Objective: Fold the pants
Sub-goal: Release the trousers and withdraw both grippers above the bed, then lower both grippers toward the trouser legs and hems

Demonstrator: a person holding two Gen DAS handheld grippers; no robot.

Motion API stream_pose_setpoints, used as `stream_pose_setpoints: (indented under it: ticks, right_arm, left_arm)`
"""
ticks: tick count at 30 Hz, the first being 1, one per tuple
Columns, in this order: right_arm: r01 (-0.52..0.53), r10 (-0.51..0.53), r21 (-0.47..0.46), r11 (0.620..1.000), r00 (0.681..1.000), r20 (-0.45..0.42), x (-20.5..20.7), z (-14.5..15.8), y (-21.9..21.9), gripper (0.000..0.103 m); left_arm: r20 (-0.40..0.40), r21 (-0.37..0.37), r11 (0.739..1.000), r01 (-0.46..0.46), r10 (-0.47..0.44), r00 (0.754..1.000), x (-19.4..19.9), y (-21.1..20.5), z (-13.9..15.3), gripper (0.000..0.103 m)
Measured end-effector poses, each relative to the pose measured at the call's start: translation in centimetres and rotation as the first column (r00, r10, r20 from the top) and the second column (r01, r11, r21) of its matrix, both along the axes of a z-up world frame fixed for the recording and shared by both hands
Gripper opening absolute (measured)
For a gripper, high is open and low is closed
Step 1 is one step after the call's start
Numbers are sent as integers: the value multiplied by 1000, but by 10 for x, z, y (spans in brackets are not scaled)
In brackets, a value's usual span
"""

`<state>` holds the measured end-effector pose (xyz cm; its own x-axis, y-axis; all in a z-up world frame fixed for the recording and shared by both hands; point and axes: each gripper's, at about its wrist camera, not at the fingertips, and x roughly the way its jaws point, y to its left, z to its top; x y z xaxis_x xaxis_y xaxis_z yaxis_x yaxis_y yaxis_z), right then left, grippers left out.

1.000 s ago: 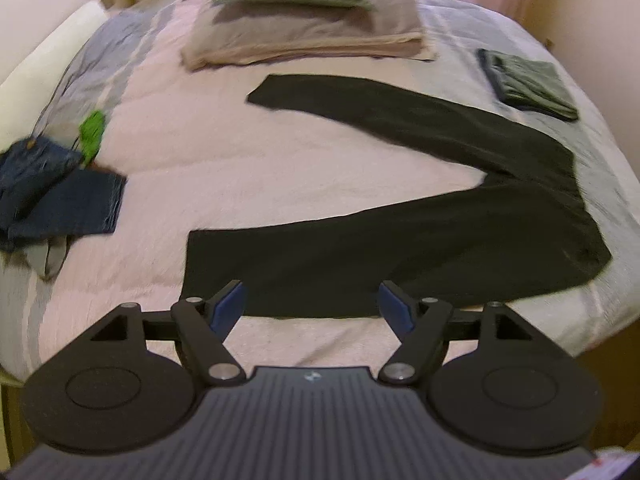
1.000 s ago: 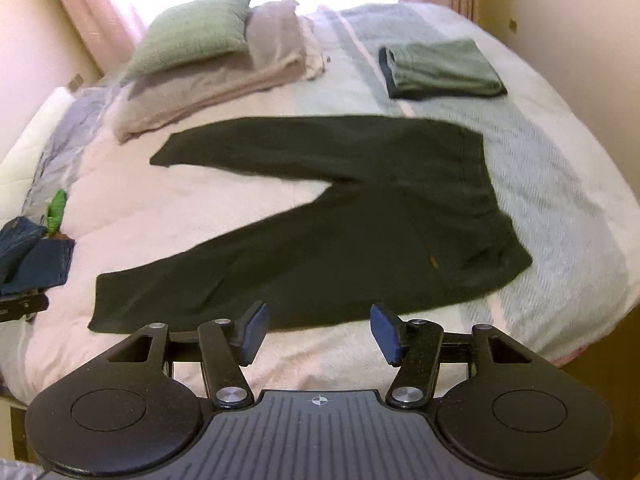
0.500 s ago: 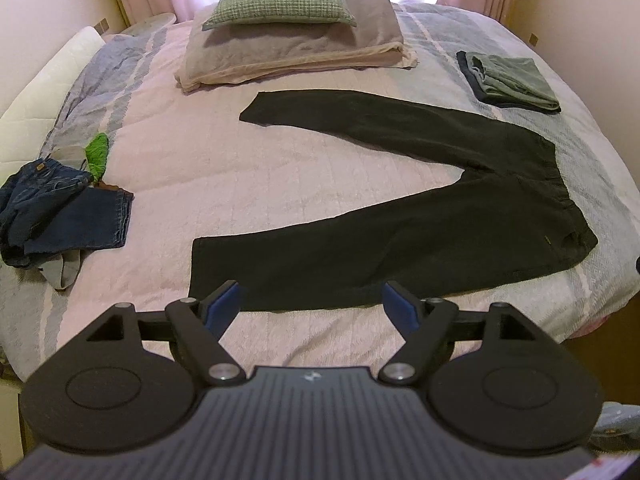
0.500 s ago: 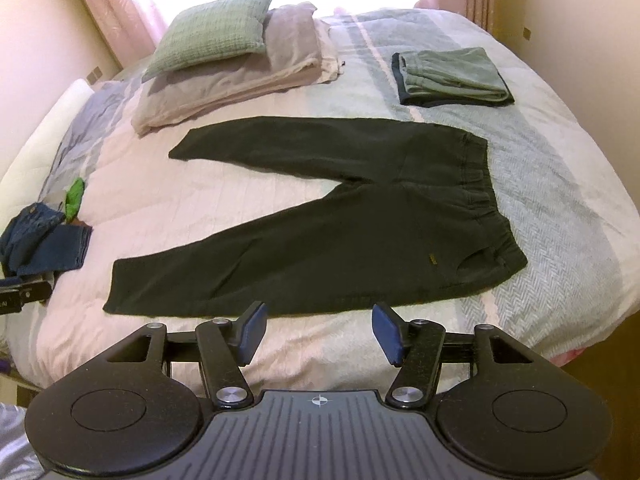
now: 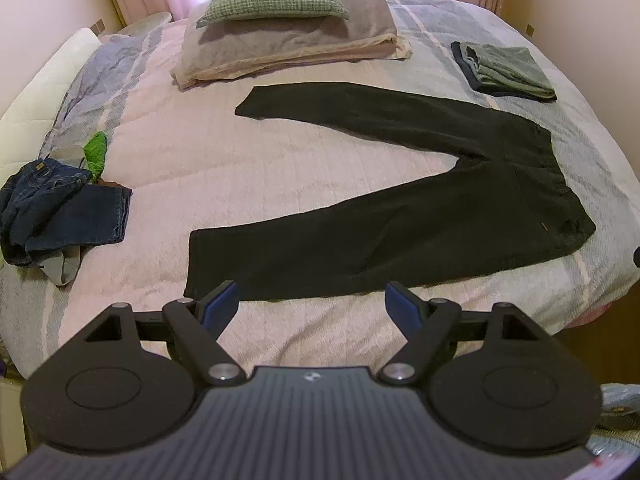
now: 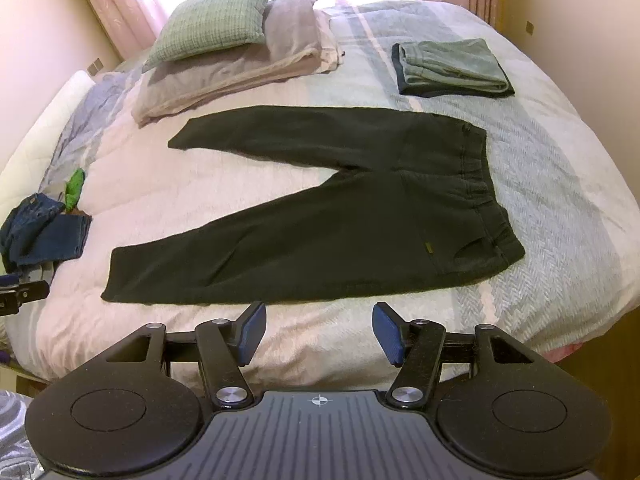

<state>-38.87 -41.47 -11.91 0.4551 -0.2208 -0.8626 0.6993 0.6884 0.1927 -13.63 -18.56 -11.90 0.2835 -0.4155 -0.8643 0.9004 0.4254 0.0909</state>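
Observation:
Black pants (image 5: 400, 216) lie flat on the bed, legs spread in a V toward the left, waistband at the right. In the right wrist view the same pants (image 6: 320, 220) fill the middle of the bed. My left gripper (image 5: 312, 304) hovers open above the near edge, just short of the near leg's hem. My right gripper (image 6: 318, 330) is open too, close to the near leg's lower edge, with nothing between its fingers.
Stacked pillows (image 5: 280, 28) sit at the head of the bed. A folded green garment (image 5: 506, 70) lies at the far right. Crumpled blue jeans (image 5: 56, 216) and a green item (image 5: 96, 152) rest at the left edge. The pink quilt (image 5: 240, 168) is bare between the legs.
Both grippers have drawn back and risen slightly, so more of the bed shows. The pants have not moved. Both stay open.

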Motion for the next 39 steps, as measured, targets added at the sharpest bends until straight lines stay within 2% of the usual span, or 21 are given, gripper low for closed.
stream_pose_setpoints:
  ticks: [13, 31, 39]
  right_arm:
    - [18, -17, 20, 1000, 1000, -15, -5, -4, 5, 56]
    - [44, -44, 4, 999, 999, -16, 8, -3, 28, 56]
    - [63, -63, 2, 998, 996, -58, 13, -7, 19, 56]
  left_arm:
    - [-12, 23, 1000, 17, -16, 1000, -6, 2, -8, 78]
    - [-19, 5, 999, 50, -50, 999, 15, 7, -11, 78]
    - [-41, 18, 999, 40, -39, 998, 21, 1, -18, 78]
